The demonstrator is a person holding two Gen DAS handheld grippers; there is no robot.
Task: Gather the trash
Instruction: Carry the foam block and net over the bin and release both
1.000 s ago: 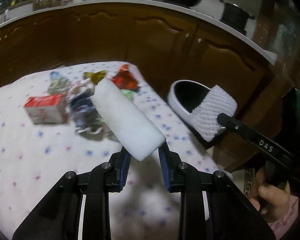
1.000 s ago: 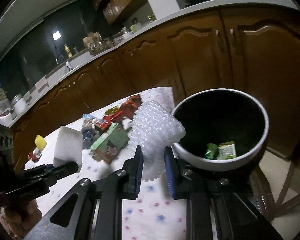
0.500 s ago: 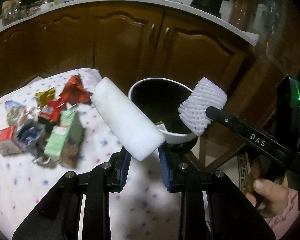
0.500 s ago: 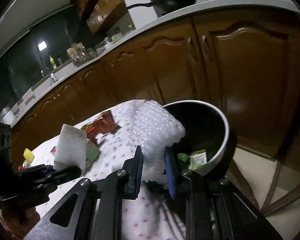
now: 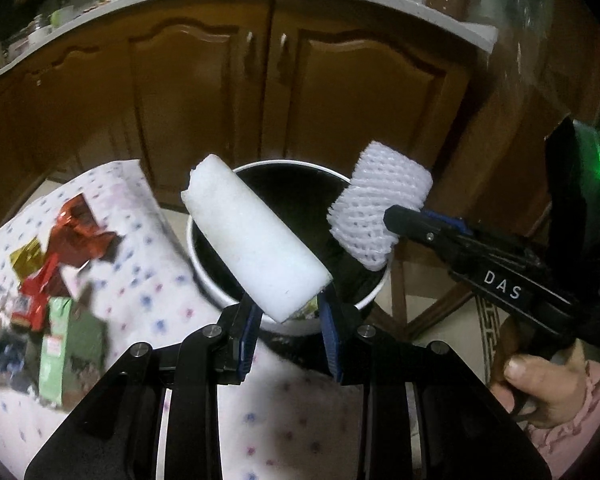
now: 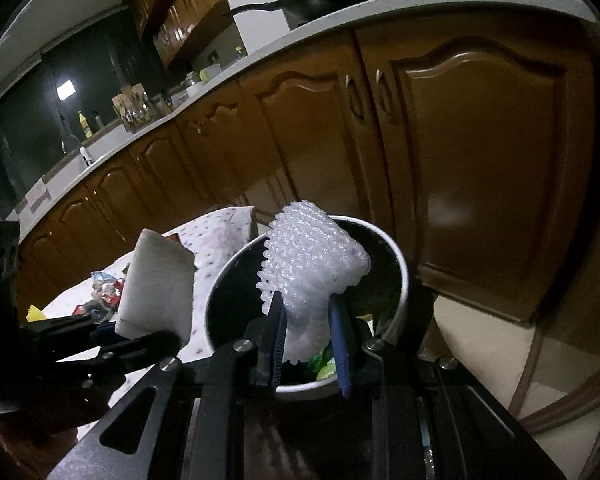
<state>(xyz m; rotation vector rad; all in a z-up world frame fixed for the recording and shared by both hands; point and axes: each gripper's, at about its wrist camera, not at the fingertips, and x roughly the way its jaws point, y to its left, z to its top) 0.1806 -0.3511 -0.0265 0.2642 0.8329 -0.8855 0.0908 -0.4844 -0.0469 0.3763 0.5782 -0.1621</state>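
Observation:
My left gripper is shut on a white foam block and holds it over the near rim of the round white bin with a dark inside. My right gripper is shut on a white foam net sleeve and holds it above the same bin. From the left wrist view the sleeve hangs over the bin's right rim. Green wrappers lie in the bin. More trash lies on the dotted cloth: red foil, a green carton.
The dotted white cloth covers the table left of the bin. Brown cabinet doors stand close behind. A dark wooden chair frame and tiled floor lie right of the bin. A hand holds the right gripper's handle.
Both grippers have swung right, from over the trash pile to above the bin, each still holding its foam piece. The bin now sits directly under both.

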